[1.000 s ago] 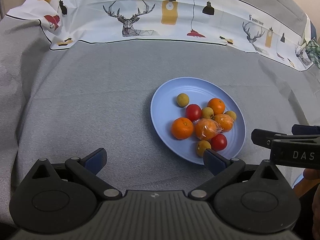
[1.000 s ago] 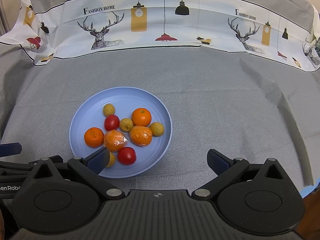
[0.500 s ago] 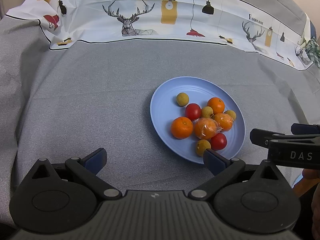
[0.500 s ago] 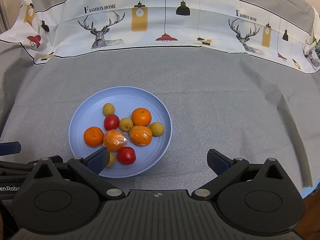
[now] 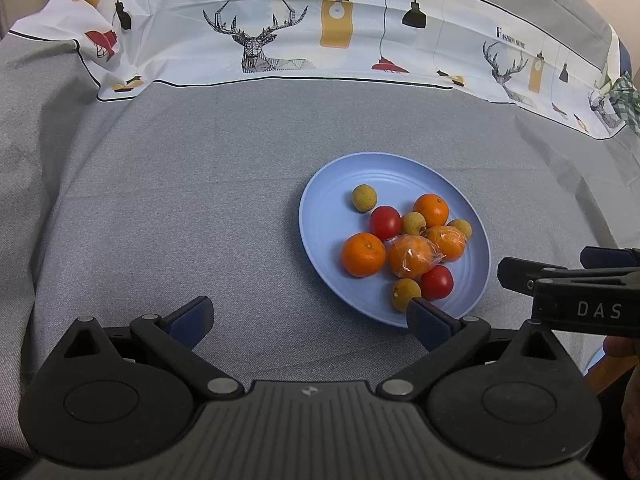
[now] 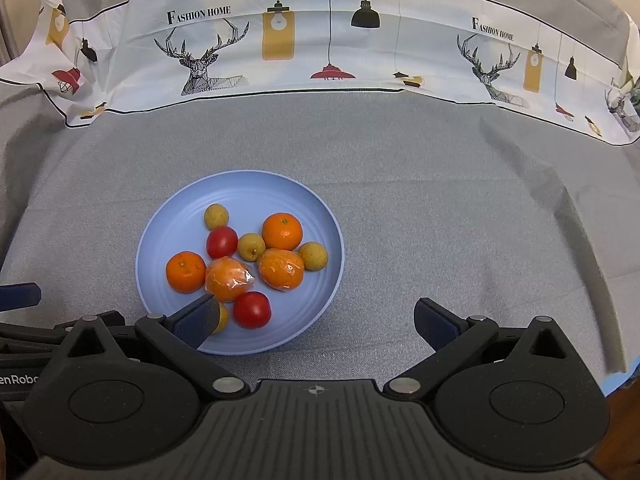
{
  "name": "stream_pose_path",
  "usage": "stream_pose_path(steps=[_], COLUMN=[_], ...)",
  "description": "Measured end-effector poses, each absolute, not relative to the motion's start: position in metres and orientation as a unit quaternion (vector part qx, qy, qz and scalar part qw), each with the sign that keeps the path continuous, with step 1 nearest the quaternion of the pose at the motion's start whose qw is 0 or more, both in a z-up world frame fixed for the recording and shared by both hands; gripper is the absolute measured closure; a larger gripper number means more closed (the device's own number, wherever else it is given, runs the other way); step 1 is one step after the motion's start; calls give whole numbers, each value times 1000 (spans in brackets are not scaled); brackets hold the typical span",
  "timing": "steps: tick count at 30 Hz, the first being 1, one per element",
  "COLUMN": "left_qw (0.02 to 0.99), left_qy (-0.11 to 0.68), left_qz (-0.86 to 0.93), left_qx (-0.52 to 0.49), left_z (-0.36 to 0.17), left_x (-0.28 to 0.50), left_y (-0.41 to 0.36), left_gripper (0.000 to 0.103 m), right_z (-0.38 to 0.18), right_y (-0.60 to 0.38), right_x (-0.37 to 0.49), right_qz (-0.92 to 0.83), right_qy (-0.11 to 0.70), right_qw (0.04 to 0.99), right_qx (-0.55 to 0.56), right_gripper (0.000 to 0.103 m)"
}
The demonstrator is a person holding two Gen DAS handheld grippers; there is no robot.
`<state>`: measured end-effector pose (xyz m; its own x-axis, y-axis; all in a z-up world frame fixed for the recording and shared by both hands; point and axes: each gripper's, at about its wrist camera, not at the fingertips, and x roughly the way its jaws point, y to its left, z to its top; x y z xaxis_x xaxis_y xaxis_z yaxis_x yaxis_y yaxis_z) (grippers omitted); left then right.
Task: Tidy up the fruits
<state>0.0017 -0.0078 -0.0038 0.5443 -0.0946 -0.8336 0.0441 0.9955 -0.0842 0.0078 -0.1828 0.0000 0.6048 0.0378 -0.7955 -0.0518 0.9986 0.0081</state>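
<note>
Both tools have their jaws spread wide and released, nothing between them; the left gripper hangs low over bare grey cloth, its right-hand blue pad overlapping the near rim of the plate in that camera's view, while the right gripper hangs beside it, its left-hand pad crossing the near rim and partly hiding one small yellow fruit; seen from the left camera, the right tool pokes in from the right edge, level and pointing left, just beside the plate, with part of a hand behind it. Outward from the jaws, the fruits all lie gathered on a pale blue plate on the cloth-covered surface: two bare oranges, two oranges wrapped in clear film, two red tomatoes and four small yellow-brown fruits, clustered toward the plate's near side and mostly touching; no fruit lies loose on the cloth. Judged from this, the scene fits either fruits collected on the plate as the task wants, or a mixed heap awaiting sorting by kind; the pictures do not settle which. Beyond the plate, a white printed cloth with deer and lamps runs along the back.
</note>
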Motion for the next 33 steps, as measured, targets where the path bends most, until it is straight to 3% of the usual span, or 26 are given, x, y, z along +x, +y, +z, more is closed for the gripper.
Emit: stream_pose_path(steps=[33], left_qw=[872], left_qy=[484], left_qz=[-58], left_qx=[-45], left_z=[-6], left_x=[10], left_y=[-10], left_gripper=[0], right_z=[7], right_y=[-204], right_x=[17], right_qz=[10], right_qy=[423], right_qw=[905], right_qx=[36], right_gripper=[1])
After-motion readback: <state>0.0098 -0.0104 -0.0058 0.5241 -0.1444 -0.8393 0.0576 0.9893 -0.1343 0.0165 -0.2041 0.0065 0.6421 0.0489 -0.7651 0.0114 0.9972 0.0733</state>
